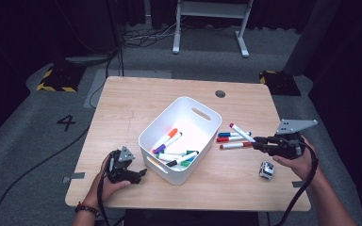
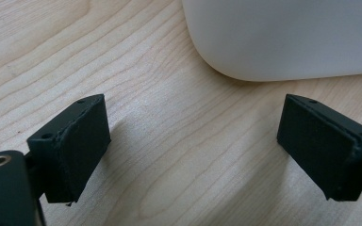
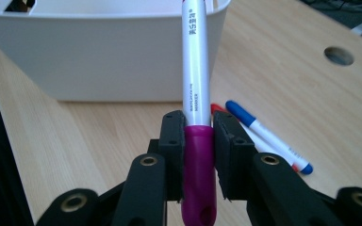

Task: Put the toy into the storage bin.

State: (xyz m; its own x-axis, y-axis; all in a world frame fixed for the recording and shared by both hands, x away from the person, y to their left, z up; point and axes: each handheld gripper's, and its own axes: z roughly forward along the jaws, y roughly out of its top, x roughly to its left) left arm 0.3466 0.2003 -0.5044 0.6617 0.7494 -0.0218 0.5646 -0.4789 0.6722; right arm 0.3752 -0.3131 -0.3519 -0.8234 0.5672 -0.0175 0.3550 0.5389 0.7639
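Purple-capped marker [image 3: 196, 117] gripped in right gripper [image 1: 258, 140], raised off the surface [image 1: 122, 108].
We note the right jaws clamped on the marker's purple cap, its white barrel pointing toward the white bin [image 1: 158, 132] at mid-surface; the marker sits just right of the bin, above the blue marker [image 1: 233, 134] and red markers [image 1: 233, 145] lying there. Left gripper [image 2: 193, 141] rests on the near left, jaws wide apart with nothing between them, just beside the bin's corner. More markers [image 1: 174, 150] lie inside the bin.
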